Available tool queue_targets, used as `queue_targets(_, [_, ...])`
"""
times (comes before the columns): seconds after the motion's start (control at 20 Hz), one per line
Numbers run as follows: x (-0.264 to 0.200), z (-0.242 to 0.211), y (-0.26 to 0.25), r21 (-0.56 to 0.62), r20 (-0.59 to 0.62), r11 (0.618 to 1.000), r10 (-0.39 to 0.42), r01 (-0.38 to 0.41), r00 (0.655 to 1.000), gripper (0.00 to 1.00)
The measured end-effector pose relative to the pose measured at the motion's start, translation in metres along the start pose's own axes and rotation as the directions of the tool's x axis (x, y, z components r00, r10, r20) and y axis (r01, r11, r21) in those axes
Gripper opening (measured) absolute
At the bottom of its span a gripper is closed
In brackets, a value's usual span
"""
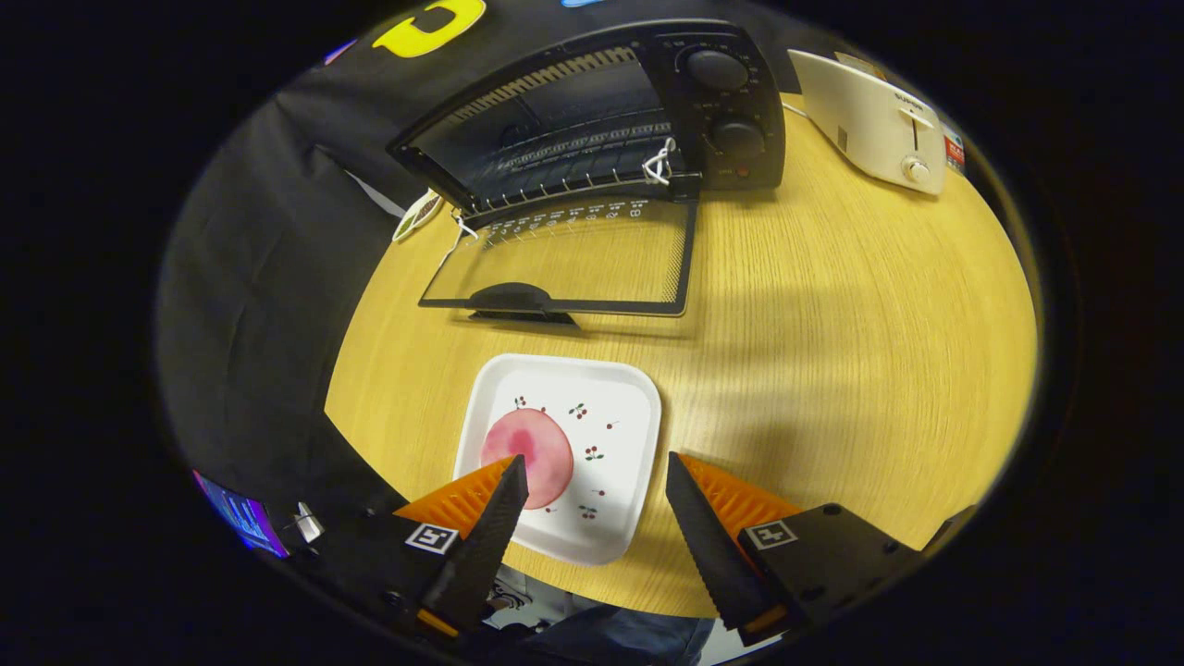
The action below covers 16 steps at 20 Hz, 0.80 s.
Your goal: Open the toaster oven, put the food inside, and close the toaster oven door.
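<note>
Toaster oven [592,111] stands at the far edge of the bench [832,324], door [573,259] already dropped fully open and lying flat toward the near side, handle [518,301] at its free edge; wire rack visible inside the cavity, nothing on it. So step one judged done. Food [527,449], a round pink slice, not yet moved: it lies on the left part of a white square plate [610,407] with small cherry prints, plate set near the near edge of the bench, just in front of the open door. Gripper [592,481] hovers over the plate, jaws spread wide and holding nothing; left finger tip overlaps the slice in view, contact cannot be told. Remaining: grasp slice, place on rack, lift door shut. Surface: light wood-grain bench, matte, faint shadows. White pop-up toaster [869,120] at the far right corner. Black cloth wall behind and left.
</note>
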State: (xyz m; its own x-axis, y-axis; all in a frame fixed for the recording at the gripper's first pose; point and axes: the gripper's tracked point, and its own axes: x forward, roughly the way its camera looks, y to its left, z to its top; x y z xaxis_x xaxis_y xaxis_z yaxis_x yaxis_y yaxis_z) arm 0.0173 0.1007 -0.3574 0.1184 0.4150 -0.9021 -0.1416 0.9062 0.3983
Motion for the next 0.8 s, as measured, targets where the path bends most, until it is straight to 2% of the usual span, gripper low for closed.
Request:
queue_targets(0.25, [0.012, -0.01, -0.004, 0.007, -0.082, 1.0, -0.013, 0.013, 0.997, 0.86])
queue_targets(0.3, [0.011, -0.013, -0.005, -0.001, -0.103, 1.0, -0.018, 0.018, 0.995, 0.73])
queue_targets(0.45, [0.014, -0.013, -0.005, 0.001, -0.127, 1.0, -0.013, 0.014, 0.992, 0.62])
queue_targets(0.55, [0.014, -0.012, -0.018, -0.002, -0.125, 0.999, -0.047, 0.047, 0.991, 0.55])
queue_targets(0.65, [0.017, -0.013, -0.016, 0.01, -0.139, 1.0, -0.023, 0.025, 0.99, 0.14])
queue_targets(0.75, [0.019, -0.015, -0.018, 0.021, -0.15, 1.0, -0.017, 0.02, 0.989, 0.14])
queue_targets(0.8, [0.016, -0.015, -0.018, 0.037, -0.156, 0.999, -0.01, 0.016, 0.988, 0.09])
